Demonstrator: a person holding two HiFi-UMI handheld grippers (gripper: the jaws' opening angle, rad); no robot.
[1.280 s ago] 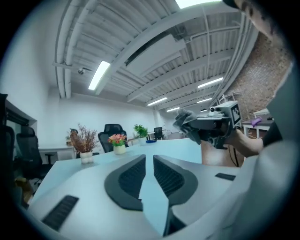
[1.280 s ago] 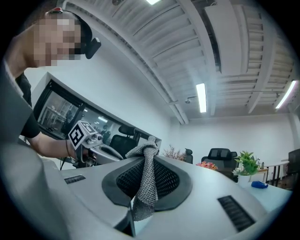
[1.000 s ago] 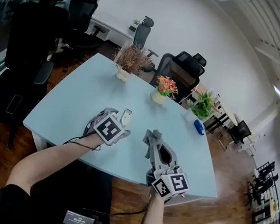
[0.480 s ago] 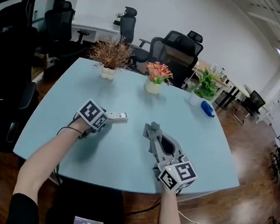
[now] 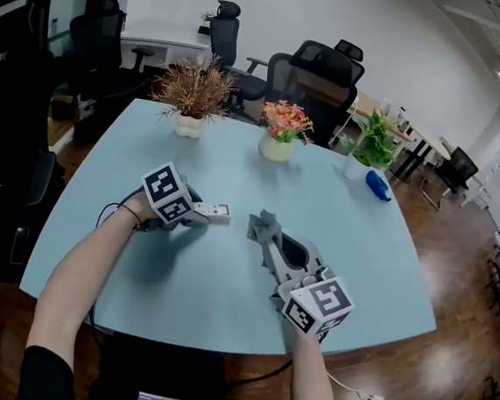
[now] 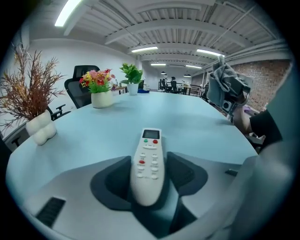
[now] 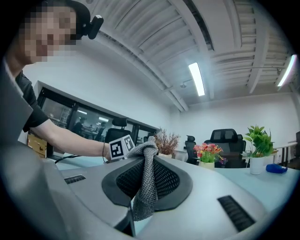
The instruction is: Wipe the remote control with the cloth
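Note:
A white remote control [image 5: 213, 210] with red and green buttons sticks out to the right from my left gripper [image 5: 193, 209], low over the pale blue table [image 5: 225, 280]. In the left gripper view the remote [image 6: 149, 157] lies lengthwise between the dark pads, which press on its rear half; the jaws closed on it and have just eased open slightly. My right gripper [image 5: 265, 233] is shut on a grey knitted cloth [image 5: 261, 227], a hand's width right of the remote. That cloth [image 7: 145, 187] hangs bunched between the right gripper's pads.
Along the table's far edge stand a dried brown plant in a white pot [image 5: 192, 101], a pot of pink and orange flowers [image 5: 279, 129] and a green plant [image 5: 371, 145]. A blue object [image 5: 376, 185] lies beside the green plant. Black office chairs [image 5: 319, 74] stand behind the table.
My left gripper has swung left and down, and the remote now points right, toward the cloth, instead of away from me. The right gripper keeps the cloth and has shifted a little.

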